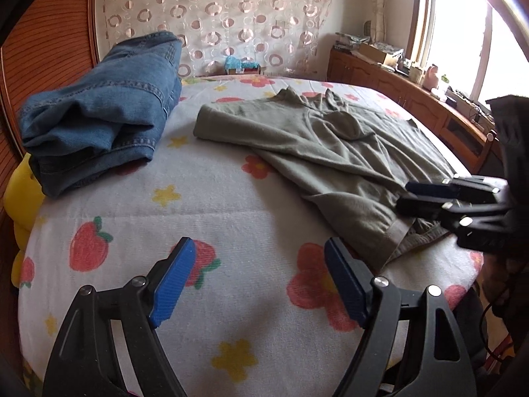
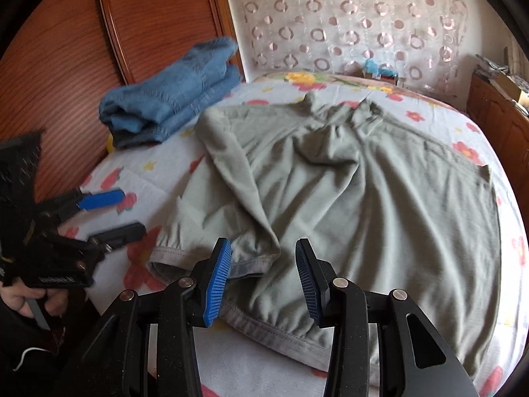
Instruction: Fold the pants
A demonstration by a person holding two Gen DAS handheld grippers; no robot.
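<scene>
Grey-green pants (image 1: pixel 314 152) lie crumpled across the flowered bed sheet (image 1: pixel 205 211), with their cuffs toward the near edge. In the right wrist view the pants (image 2: pixel 380 205) fill the middle. My right gripper (image 2: pixel 264 281) hovers just over the cuffs, jaws partly apart, and no cloth is pinched between the blue pads (image 2: pixel 218 278). From the left wrist view the right gripper (image 1: pixel 403 196) sits over the lower leg at the right. My left gripper (image 1: pixel 259 284) stands open above bare sheet, left of the cuffs, with nothing between its fingers. It also shows as the left gripper (image 2: pixel 132 211) beside the pants.
Folded blue jeans (image 1: pixel 99 122) are stacked at the far left by the wooden headboard (image 2: pixel 148 26). A yellow object (image 1: pixel 23 195) pokes out beside the bed. A wooden cabinet (image 1: pixel 413 96) with clutter runs under the window on the right. A person's hand (image 2: pixel 33 301) holds the left gripper.
</scene>
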